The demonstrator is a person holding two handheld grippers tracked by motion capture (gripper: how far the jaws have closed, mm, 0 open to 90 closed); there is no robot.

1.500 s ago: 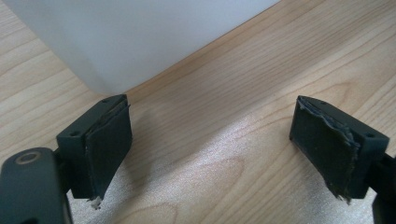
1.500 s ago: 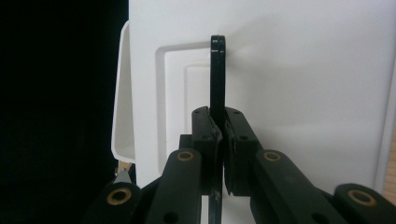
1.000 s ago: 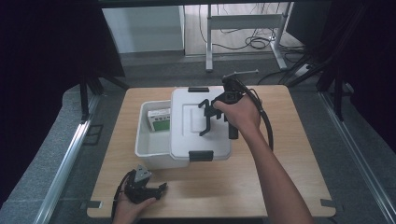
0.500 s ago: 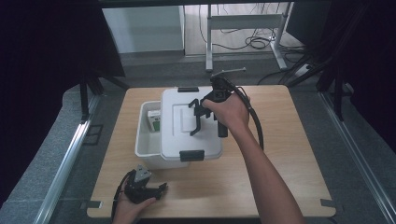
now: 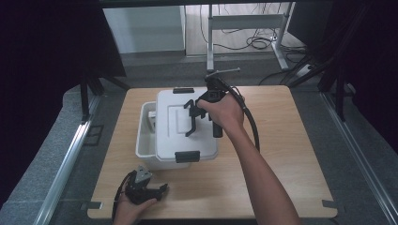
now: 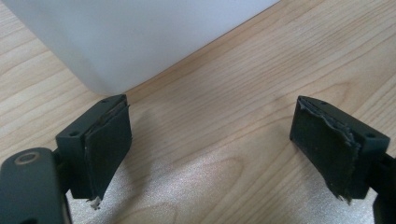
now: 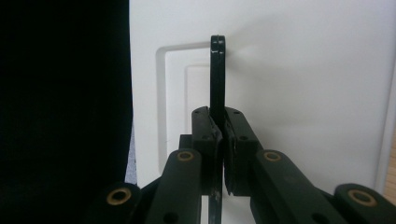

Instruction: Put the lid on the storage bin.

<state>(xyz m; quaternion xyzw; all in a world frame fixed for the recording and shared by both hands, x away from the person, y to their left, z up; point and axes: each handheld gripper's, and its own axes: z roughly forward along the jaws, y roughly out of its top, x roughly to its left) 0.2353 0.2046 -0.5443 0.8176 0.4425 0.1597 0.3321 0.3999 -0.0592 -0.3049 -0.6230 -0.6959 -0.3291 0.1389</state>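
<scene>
right gripper (image 7: 219, 154) clenched on lid handle (image 7: 217, 74); left gripper (image 6: 210, 149) spread wide, resting on table (image 6: 224, 93).

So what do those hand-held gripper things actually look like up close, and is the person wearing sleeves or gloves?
Both are black. The left gripper has two blocky jaws faced with dark rubbery pads, frayed at the edges. The right gripper has jointed black links with brass-coloured rivets. A thick black cable trails from it. The person's forearm is bare: no sleeve or glove in view.
</scene>
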